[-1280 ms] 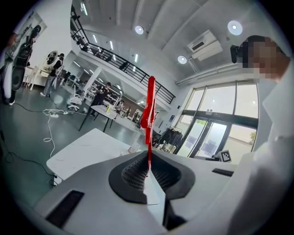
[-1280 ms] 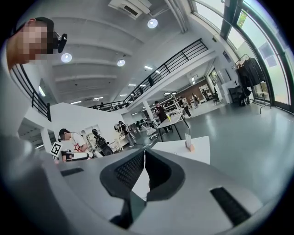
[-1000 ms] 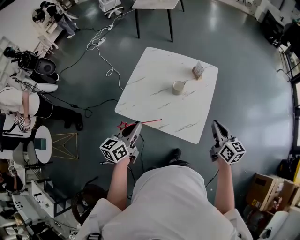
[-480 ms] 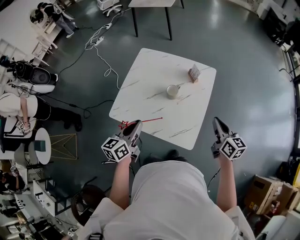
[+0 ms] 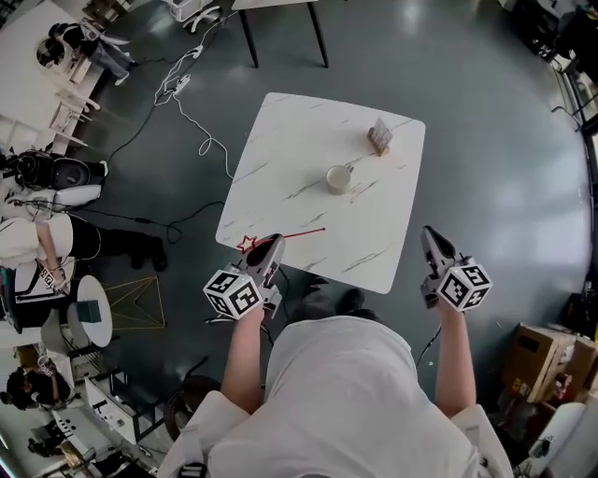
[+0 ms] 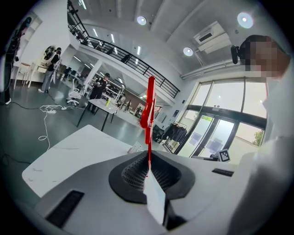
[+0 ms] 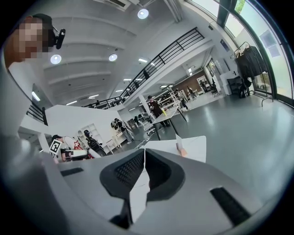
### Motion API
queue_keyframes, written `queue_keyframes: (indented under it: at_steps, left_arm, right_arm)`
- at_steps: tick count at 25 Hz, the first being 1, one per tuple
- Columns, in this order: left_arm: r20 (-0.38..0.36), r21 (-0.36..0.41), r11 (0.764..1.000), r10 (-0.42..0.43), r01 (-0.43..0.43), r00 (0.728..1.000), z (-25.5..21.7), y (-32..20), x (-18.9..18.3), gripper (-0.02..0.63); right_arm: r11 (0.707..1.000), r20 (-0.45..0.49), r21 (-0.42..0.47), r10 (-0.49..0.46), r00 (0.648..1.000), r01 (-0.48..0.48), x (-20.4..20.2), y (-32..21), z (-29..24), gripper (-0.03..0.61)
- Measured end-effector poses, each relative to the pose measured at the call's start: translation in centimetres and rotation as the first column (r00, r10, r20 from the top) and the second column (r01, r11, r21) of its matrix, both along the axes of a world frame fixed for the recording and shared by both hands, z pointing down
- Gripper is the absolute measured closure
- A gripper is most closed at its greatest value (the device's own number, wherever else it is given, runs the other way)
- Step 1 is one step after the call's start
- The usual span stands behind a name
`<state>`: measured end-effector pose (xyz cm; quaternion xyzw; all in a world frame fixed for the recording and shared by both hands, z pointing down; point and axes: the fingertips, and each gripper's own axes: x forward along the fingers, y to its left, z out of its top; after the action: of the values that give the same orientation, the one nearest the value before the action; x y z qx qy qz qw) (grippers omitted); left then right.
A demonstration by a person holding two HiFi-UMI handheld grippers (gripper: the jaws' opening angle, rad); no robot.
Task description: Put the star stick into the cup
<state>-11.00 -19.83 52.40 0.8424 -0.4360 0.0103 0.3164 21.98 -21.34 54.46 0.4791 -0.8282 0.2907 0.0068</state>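
Open lab hall — mezzanine railing (image 6: pixel 125 57), camera gear (image 5: pixel 54 173), floor cables (image 5: pixel 186 105).

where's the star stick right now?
Head view, left side: the thin red star-tipped stick is clamped crosswise in the left gripper at the white marble-look table's near-left edge, well short of the small cream cup standing mid-table.

A: Bright, even light; pale glare patches on the floor (image 5: pixel 486 112) beyond the table (image 5: pixel 280 187).
B: Ceiling lamps (image 7: pixel 143 13) and windows (image 6: pixel 216 124) feed it. Fisheye bends everything away from the table; corners go black.
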Motion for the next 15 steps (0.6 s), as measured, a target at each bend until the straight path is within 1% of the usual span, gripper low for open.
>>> queue_keyframes:
  at_steps: [3,5,7,11,15]
  left_arm:
    - [0.035,-0.014,0.998,0.059,-0.059,0.998,1.2,-2.2,0.2,0.589]
    - [0.073,-0.017,0.995,0.102,-0.101,0.992,1.9,-3.5,0.4,0.589]
    - [0.092,-0.017,0.991,0.136,-0.135,0.986,2.3,-4.6,0.5,0.589]
    - [0.081,-0.023,0.984,0.177,-0.176,0.981,3.0,-7.5,0.6,0.589]
    - [0.069,-0.039,0.978,0.207,-0.205,0.976,4.7,-10.5,0.6,0.589]
  right_arm:
    - [0.999,0.001,-0.006,0.038,0.999,-0.038,-0.1,-0.5,0.4,0.552]
    - [0.998,-0.001,-0.017,0.053,0.999,-0.053,-0.6,-0.4,0.8,0.552]
    - [0.998,-0.009,-0.032,0.062,0.998,-0.063,-1.3,-0.3,1.2,0.552]
    - [0.993,-0.026,-0.061,0.1,0.995,-0.101,-2.3,-0.5,1.8,0.552]
    - [0.987,-0.038,-0.088,0.135,0.99,-0.138,-3.3,-0.8,2.6,0.552]
